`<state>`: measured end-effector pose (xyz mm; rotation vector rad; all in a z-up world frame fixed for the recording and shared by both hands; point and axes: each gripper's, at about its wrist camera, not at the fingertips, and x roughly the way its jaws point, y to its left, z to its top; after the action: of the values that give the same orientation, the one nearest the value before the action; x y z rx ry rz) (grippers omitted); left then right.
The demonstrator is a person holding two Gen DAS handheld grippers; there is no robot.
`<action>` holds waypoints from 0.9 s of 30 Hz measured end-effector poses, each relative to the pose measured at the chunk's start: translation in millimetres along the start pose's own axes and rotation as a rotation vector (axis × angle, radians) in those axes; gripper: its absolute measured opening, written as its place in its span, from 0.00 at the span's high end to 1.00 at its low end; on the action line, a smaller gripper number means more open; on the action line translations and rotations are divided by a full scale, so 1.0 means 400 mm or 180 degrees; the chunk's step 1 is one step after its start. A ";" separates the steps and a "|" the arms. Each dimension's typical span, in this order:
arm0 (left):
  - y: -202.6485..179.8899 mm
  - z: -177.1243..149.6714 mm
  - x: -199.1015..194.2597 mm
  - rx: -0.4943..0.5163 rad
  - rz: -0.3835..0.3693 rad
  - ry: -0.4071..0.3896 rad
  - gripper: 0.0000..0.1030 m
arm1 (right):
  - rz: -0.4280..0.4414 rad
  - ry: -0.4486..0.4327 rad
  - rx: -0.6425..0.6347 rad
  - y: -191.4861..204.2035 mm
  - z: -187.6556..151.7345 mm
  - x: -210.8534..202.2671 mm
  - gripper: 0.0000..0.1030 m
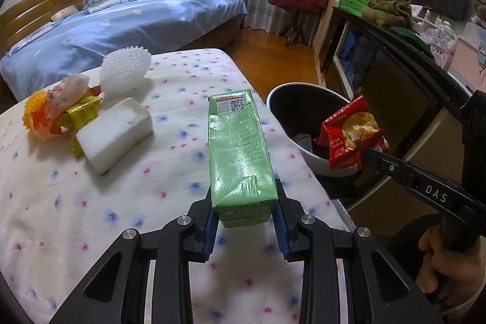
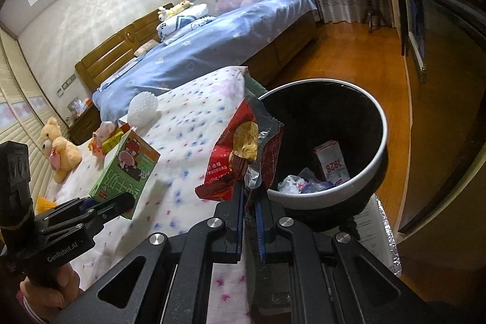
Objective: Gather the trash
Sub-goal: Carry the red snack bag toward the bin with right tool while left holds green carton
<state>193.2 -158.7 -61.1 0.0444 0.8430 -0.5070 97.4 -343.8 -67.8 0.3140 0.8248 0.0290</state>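
Observation:
My left gripper [image 1: 245,202] is shut on a green drink carton [image 1: 237,148] and holds it above the flowered table cover. The carton also shows in the right wrist view [image 2: 127,169]. My right gripper [image 2: 249,196] is shut on a red snack wrapper [image 2: 243,154] at the near left rim of the bin [image 2: 343,190]. In the left wrist view the wrapper [image 1: 349,132] hangs at the right rim of the bin [image 1: 306,154]. The bin is white outside and black inside, and holds a small carton and crumpled plastic.
On the table cover [image 1: 152,202] lie a white foam block [image 1: 114,132], a white spiky ball [image 1: 124,69], and a heap of yellow and orange wrappers [image 1: 60,111]. A blue bed [image 1: 121,29] stands behind. A dark cabinet [image 1: 395,75] is to the right of the bin.

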 end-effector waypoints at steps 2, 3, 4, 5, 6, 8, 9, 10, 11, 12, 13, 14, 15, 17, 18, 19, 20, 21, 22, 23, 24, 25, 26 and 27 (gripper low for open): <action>-0.010 0.004 0.007 0.0019 -0.0006 0.0005 0.70 | -0.0025 -0.0008 0.0006 -0.007 0.000 -0.002 0.93; -0.016 0.007 0.010 0.0031 -0.0011 0.0008 0.70 | -0.0035 -0.0008 0.0014 -0.010 0.001 -0.002 0.93; -0.020 0.009 0.014 0.0040 -0.0016 0.0011 0.70 | -0.0047 -0.0005 0.0025 -0.015 0.002 -0.002 0.93; -0.024 0.011 0.017 0.0049 -0.0021 0.0011 0.70 | -0.0060 -0.0006 0.0038 -0.021 0.003 -0.003 0.93; -0.028 0.014 0.020 0.0062 -0.0028 0.0014 0.70 | -0.0073 -0.0005 0.0048 -0.026 0.004 -0.003 0.93; -0.036 0.021 0.030 0.0089 -0.0048 0.0021 0.70 | -0.0093 0.0003 0.0070 -0.036 0.008 -0.001 0.93; -0.043 0.025 0.037 0.0114 -0.0058 0.0023 0.70 | -0.0107 0.0007 0.0077 -0.041 0.011 0.000 0.93; -0.048 0.028 0.041 0.0127 -0.0061 0.0024 0.70 | -0.0126 0.0015 0.0075 -0.046 0.014 0.001 0.93; -0.054 0.032 0.047 0.0149 -0.0074 0.0030 0.70 | -0.0140 0.0020 0.0070 -0.048 0.017 0.001 0.93; -0.062 0.037 0.054 0.0170 -0.0087 0.0037 0.70 | -0.0156 0.0029 0.0065 -0.052 0.020 0.003 0.93; -0.066 0.040 0.058 0.0182 -0.0093 0.0040 0.70 | -0.0176 0.0044 0.0056 -0.055 0.024 0.005 0.93; -0.072 0.043 0.065 0.0200 -0.0099 0.0046 0.70 | -0.0200 0.0059 0.0043 -0.060 0.029 0.008 0.93; -0.080 0.048 0.073 0.0219 -0.0107 0.0055 0.70 | -0.0213 0.0067 0.0037 -0.064 0.032 0.010 0.93; -0.090 0.056 0.087 0.0237 -0.0124 0.0072 0.70 | -0.0250 0.0084 0.0024 -0.074 0.042 0.014 0.93; -0.097 0.061 0.096 0.0245 -0.0133 0.0084 0.70 | -0.0268 0.0092 0.0022 -0.079 0.046 0.016 0.93; -0.102 0.065 0.103 0.0253 -0.0139 0.0092 0.70 | -0.0285 0.0101 0.0020 -0.084 0.051 0.018 0.93; -0.107 0.070 0.110 0.0261 -0.0143 0.0100 0.70 | -0.0299 0.0116 0.0024 -0.090 0.057 0.022 0.93; -0.113 0.076 0.118 0.0277 -0.0145 0.0104 0.70 | -0.0307 0.0125 0.0029 -0.094 0.061 0.024 0.93; -0.117 0.081 0.125 0.0290 -0.0149 0.0108 0.70 | -0.0312 0.0134 0.0034 -0.097 0.067 0.027 0.93; -0.122 0.086 0.132 0.0302 -0.0156 0.0116 0.70 | -0.0308 0.0155 0.0045 -0.104 0.073 0.031 0.93; -0.127 0.093 0.141 0.0310 -0.0170 0.0126 0.70 | -0.0306 0.0172 0.0054 -0.109 0.078 0.036 0.93; -0.131 0.098 0.146 0.0314 -0.0183 0.0129 0.70 | -0.0314 0.0188 0.0057 -0.114 0.083 0.041 0.93; -0.135 0.103 0.152 0.0318 -0.0202 0.0130 0.70 | -0.0325 0.0202 0.0058 -0.120 0.088 0.045 0.93; -0.138 0.110 0.161 0.0319 -0.0225 0.0135 0.70 | -0.0326 0.0215 0.0064 -0.126 0.091 0.049 0.93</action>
<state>235.3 -244.3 -69.3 0.1180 0.8624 -0.6163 132.2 -398.4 -73.1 0.2906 0.9076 -0.0648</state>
